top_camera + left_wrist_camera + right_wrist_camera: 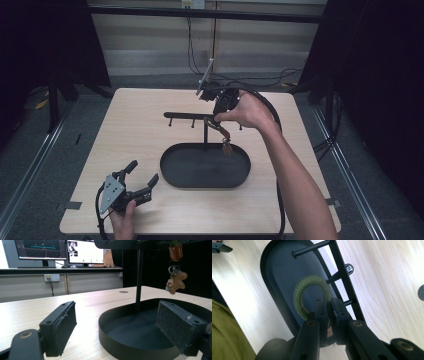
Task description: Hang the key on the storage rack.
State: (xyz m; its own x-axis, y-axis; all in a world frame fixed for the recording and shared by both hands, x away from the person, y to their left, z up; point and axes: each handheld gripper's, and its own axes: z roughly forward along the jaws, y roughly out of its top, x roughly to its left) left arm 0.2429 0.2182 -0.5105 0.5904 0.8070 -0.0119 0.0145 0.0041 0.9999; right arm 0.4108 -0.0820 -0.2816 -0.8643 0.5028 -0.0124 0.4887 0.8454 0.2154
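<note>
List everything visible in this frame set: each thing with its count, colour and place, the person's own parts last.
Table: one, light wood, centre of the high view.
Oval tray: one, black, mid-table, base of the stand.
Stand: one, black, thin post rising from the tray to a crossbar with pegs.
Keychain: one, green cord loop, brown leather tab, metal rings and a brown bear-shaped charm; hangs above the tray.
Monitors: two, lit, on a bench beyond the table, in the left gripper view.
Wall socket: one, white, under that bench.
Left gripper: one, black, jaws open and empty, near front left edge.
Right gripper: one, black, shut on the cord loop by the crossbar.
Forearms: two, entering from the bottom.
</note>
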